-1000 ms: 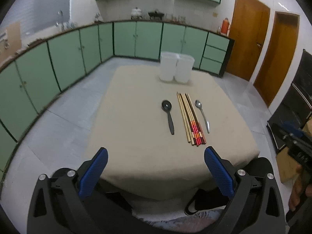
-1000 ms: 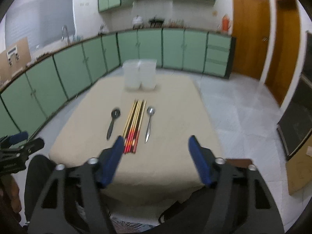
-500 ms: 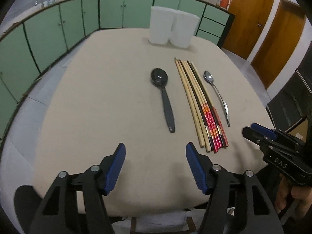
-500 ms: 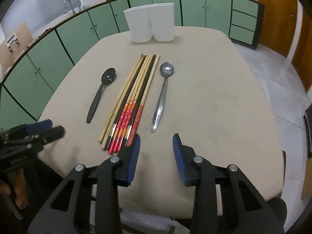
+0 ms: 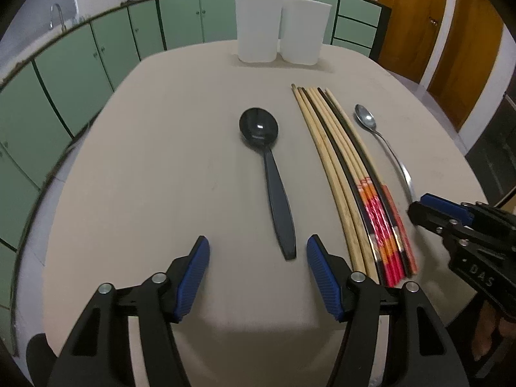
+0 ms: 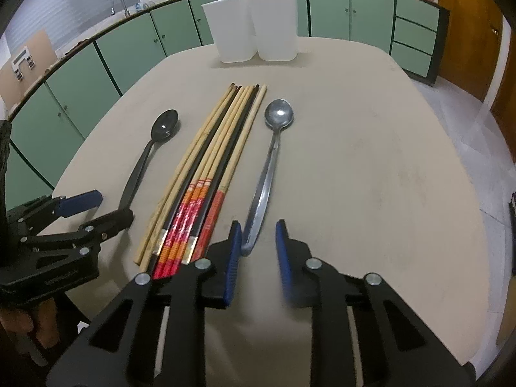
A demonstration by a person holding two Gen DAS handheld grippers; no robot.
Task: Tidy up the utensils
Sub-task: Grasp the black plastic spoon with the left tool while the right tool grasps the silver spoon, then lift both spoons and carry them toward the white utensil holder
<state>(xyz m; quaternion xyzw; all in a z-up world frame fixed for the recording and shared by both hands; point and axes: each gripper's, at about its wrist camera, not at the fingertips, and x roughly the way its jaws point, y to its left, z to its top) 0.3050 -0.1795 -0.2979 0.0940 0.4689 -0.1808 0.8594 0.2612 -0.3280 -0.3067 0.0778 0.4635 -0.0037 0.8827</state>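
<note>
A black plastic spoon [image 5: 271,174] lies on the beige table [image 5: 161,161], bowl away from me. Right of it lies a bundle of several chopsticks [image 5: 351,177], then a metal spoon [image 5: 383,145]. My left gripper [image 5: 258,248] is open, its fingers either side of the black spoon's handle end, just short of it. My right gripper [image 6: 258,232] is open, its fingers straddling the handle end of the metal spoon [image 6: 267,167]. The chopsticks [image 6: 213,161] and black spoon [image 6: 148,154] lie to its left.
Two white tubs [image 5: 280,29] stand side by side at the table's far edge; they also show in the right wrist view [image 6: 254,25]. Green cabinets ring the room and wooden doors stand at the right. Each gripper shows in the other's view.
Both grippers have moved forward and down over the table toward the spoon handles. The jaws have narrowed, the right ones more than the left.
</note>
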